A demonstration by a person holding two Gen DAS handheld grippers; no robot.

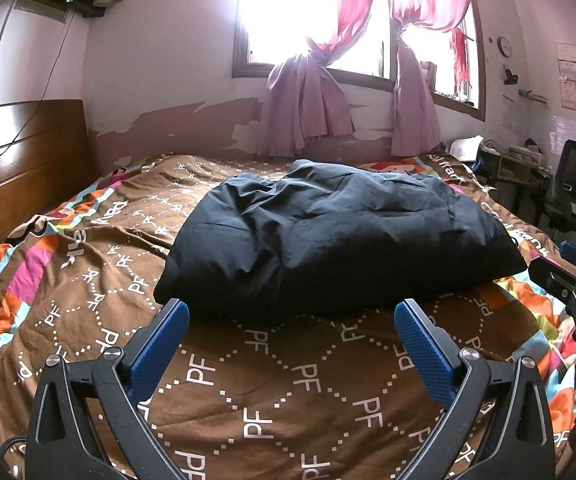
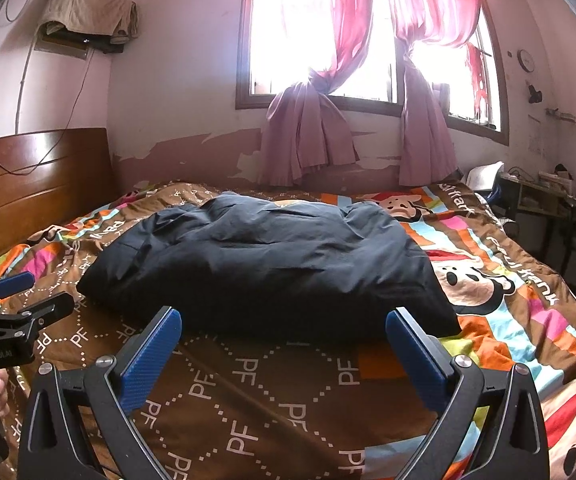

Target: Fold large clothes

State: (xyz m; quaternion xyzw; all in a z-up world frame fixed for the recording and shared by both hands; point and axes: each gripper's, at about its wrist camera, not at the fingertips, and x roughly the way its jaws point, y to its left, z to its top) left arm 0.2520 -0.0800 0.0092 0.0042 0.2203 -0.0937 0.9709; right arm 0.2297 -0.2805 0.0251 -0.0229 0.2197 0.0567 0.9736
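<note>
A dark navy garment [image 1: 328,236] lies folded into a puffy, wrinkled rectangle on the bed; it also shows in the right wrist view [image 2: 271,264]. My left gripper [image 1: 291,312] is open and empty, hovering just short of the garment's near edge. My right gripper [image 2: 283,322] is open and empty too, just short of the same edge, further right. Each gripper shows at the side of the other's view: the right one [image 1: 568,276] and the left one [image 2: 19,292].
The bed carries a brown "PF" patterned quilt [image 1: 279,392] with bright cartoon stripes [image 2: 500,288]. A wooden headboard [image 1: 15,152] stands at the left. Pink curtains [image 2: 312,132] hang at the window behind. A desk and a black chair [image 1: 572,184] stand at the right.
</note>
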